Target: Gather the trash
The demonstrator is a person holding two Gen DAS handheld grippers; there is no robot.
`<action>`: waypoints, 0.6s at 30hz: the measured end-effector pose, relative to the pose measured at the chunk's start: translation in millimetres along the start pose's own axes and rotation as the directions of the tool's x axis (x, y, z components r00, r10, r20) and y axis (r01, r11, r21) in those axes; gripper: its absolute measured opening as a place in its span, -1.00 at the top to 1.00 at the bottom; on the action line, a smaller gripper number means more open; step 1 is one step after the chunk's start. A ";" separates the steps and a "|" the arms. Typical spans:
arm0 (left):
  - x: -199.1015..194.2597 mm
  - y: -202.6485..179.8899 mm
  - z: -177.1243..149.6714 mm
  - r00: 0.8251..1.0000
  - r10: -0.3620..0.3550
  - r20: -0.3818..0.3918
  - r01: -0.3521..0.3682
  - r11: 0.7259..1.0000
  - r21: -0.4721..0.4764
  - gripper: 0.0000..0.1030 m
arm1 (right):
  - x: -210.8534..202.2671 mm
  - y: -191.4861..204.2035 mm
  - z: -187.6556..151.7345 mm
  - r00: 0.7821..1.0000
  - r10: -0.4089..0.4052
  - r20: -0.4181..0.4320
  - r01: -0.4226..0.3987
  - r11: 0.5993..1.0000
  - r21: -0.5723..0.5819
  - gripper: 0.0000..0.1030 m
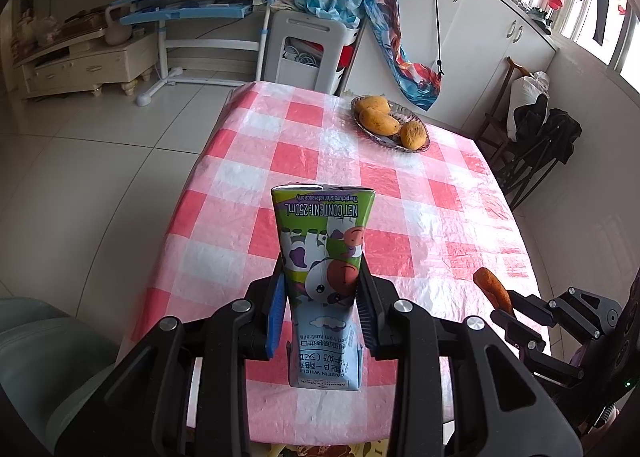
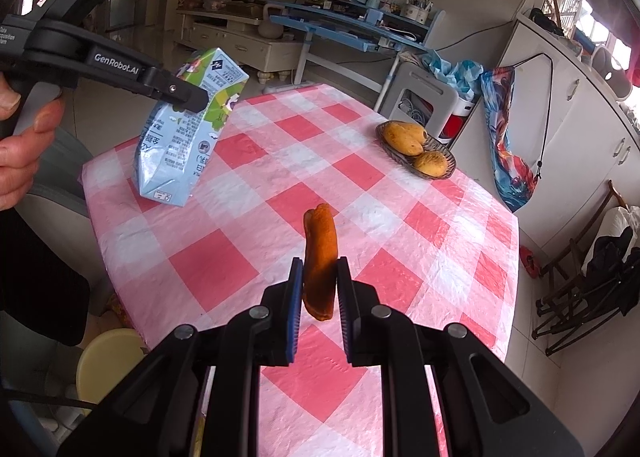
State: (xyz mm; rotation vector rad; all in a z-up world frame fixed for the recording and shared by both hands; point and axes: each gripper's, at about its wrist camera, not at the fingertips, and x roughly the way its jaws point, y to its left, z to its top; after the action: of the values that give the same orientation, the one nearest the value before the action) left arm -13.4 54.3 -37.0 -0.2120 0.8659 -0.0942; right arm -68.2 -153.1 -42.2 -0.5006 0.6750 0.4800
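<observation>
My left gripper (image 1: 322, 289) is shut on a milk carton (image 1: 324, 253), green on one half and light blue on the other, and holds it above the near end of the checked table. The carton also shows in the right wrist view (image 2: 188, 137), tilted and clear of the cloth, with the left gripper (image 2: 188, 97) clamped on it. My right gripper (image 2: 319, 277) is shut on an orange piece of fruit peel (image 2: 320, 253) and holds it above the table's middle. The peel (image 1: 492, 289) shows in the left wrist view at the right.
The table has a red and white checked cloth (image 1: 304, 161). A glass dish of mangoes (image 1: 390, 123) stands at its far right; it also shows in the right wrist view (image 2: 416, 151). A yellow stool (image 2: 108, 361) stands by the near left corner. A dark folding chair (image 2: 592, 281) stands to the right.
</observation>
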 end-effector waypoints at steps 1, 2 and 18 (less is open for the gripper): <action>0.0 0.0 0.0 1.000 0.000 0.000 0.000 1.000 0.000 0.41 | 0.0 0.1 0.0 1.000 0.000 0.000 0.000 1.000 -0.001 0.67; 0.0 -0.1 0.0 1.000 0.000 0.000 0.000 1.000 0.000 0.41 | 0.1 0.2 0.1 1.000 0.001 0.000 -0.001 1.000 -0.001 0.67; -0.2 -0.1 0.4 1.000 0.001 0.000 -0.001 1.000 0.000 0.41 | 1.1 9.3 -1.5 0.999 0.032 -0.014 -0.032 0.999 -0.041 0.66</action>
State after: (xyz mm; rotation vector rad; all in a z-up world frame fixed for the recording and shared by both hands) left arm -13.2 54.2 -36.6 -0.2113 0.8663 -0.0936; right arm -73.5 -146.5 -46.5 -0.5330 0.6878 0.5221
